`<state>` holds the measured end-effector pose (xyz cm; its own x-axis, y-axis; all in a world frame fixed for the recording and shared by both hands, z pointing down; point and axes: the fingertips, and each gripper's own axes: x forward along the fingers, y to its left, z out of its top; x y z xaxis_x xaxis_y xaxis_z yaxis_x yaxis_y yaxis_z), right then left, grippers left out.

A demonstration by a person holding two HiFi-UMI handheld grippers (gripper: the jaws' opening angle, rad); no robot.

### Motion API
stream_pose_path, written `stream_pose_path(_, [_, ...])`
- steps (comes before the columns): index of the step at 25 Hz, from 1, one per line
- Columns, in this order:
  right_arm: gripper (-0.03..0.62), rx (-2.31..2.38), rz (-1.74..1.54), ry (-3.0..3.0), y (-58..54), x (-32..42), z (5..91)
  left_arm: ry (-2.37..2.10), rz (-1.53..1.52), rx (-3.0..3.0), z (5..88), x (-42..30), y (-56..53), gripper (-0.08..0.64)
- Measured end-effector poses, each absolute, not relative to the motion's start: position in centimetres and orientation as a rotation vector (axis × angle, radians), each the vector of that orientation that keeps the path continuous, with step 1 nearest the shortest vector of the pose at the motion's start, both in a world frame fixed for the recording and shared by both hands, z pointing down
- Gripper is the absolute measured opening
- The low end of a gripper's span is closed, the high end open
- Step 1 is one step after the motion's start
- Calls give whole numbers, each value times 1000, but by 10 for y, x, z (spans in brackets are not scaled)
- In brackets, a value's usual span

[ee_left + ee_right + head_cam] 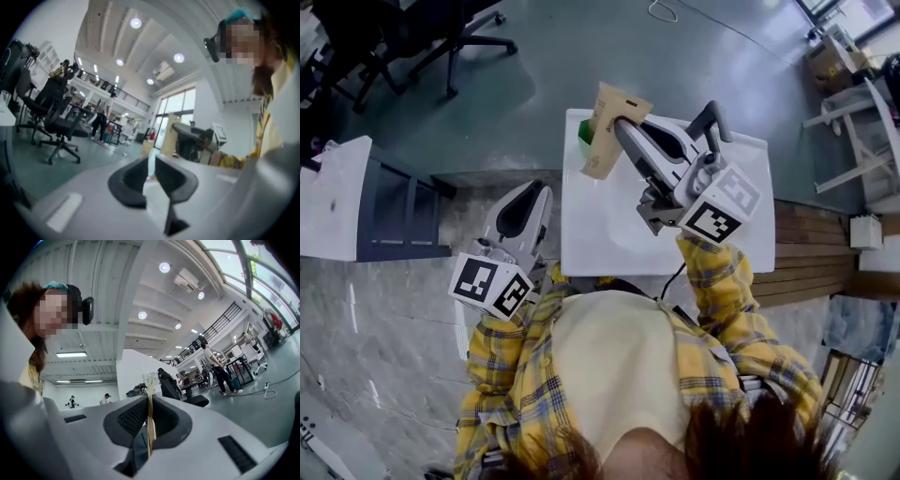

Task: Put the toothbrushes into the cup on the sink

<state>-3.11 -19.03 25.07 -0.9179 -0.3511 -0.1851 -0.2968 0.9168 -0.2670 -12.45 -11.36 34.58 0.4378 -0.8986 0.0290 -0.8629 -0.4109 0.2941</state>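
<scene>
A flat brown cardboard toothbrush packet (607,127) is held up over the far left corner of the white sink top (600,230). My right gripper (623,129) is shut on it; in the right gripper view the packet (150,394) shows edge-on, pinched between the black pads (168,420). A green cup (584,134) peeks out behind the packet at the sink's far edge. My left gripper (536,194) hangs beside the sink's left edge, pointing level. Its jaws (151,161) stand together with nothing between them.
A dark shelf unit with a white top (356,202) stands to the left of the sink. Office chairs (450,37) are on the floor beyond. Wooden slats (811,248) and a white frame (862,122) lie to the right.
</scene>
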Motion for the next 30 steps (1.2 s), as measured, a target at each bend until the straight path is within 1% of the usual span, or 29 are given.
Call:
stream_pose_path(6, [29,-643,-204,2824,-209,-32,249,-1580,-107,2420,352,-126,-113,13])
stream_pose_path(14, [29,-809,78,2801,-230,-43,259,-1572,-80,2406,358,-123,-111,9])
stream_pose_path(19, [29,-862,78,2761,-245,-47,279,-1555,-70,2407,361,-119,-108,9])
stream_pose_path(24, [29,-899,5,2743,-255,-49,299,-1551,-60,2396,364,-119,-106,8])
stream_pose_path(30, [29,-921,-2,2822,-255,-58,327,-1543,-60,2389,367,-120,-105,8])
